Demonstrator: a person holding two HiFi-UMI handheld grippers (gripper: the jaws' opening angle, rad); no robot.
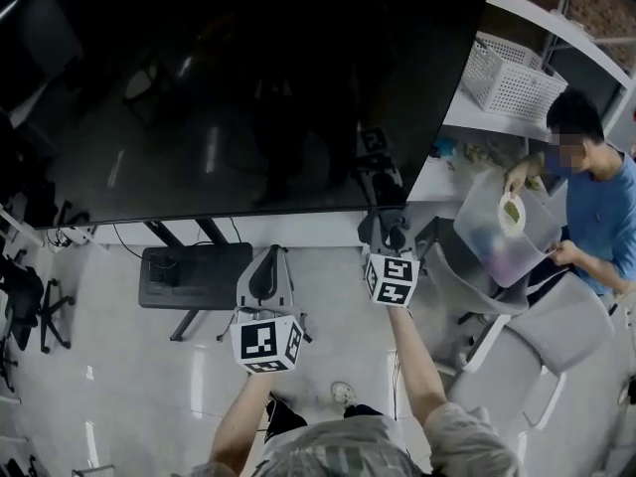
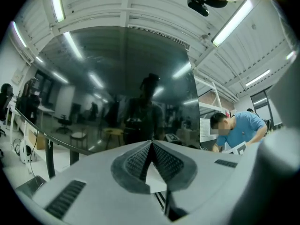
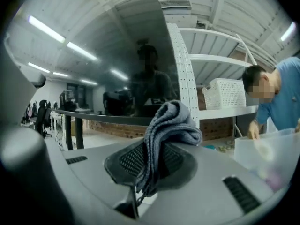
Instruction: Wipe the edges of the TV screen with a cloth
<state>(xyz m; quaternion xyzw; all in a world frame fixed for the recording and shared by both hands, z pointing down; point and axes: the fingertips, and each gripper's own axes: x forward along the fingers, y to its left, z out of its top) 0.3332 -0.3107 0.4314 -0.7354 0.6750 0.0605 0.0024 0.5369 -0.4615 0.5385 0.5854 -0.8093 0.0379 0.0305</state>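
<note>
Nearest to the head camera were the person's two forearms (image 1: 422,366), each holding a gripper out toward the TV screen (image 1: 248,87). The right gripper (image 3: 152,161) had its jaws clamped on a grey cloth (image 3: 171,121), which stood bunched above them in thick folds. It was just below the screen's bottom edge, close to the lower right corner. Whether the cloth touched the edge, I cannot tell. The left gripper (image 2: 151,159) had its jaws pressed together with nothing between them, and was held below the middle of the bottom edge, apart from it.

To the right of the screen, a second person (image 1: 596,207) in a blue shirt bent over a clear plastic bin (image 1: 502,232), and a white perforated basket (image 1: 507,73) stood on a shelf.

I judge that some things could go wrong. The jaws held only a part of the folds, so dragging along the edge could pull the cloth out. If the bunch slid aside, the hard jaw tips could meet the glass and mark it. A sweep past the right corner could bring the arm near the second person.

No brand or label could be read on the screen. The only print was the black square markers on the marker cubes (image 1: 266,344), without letters.
</note>
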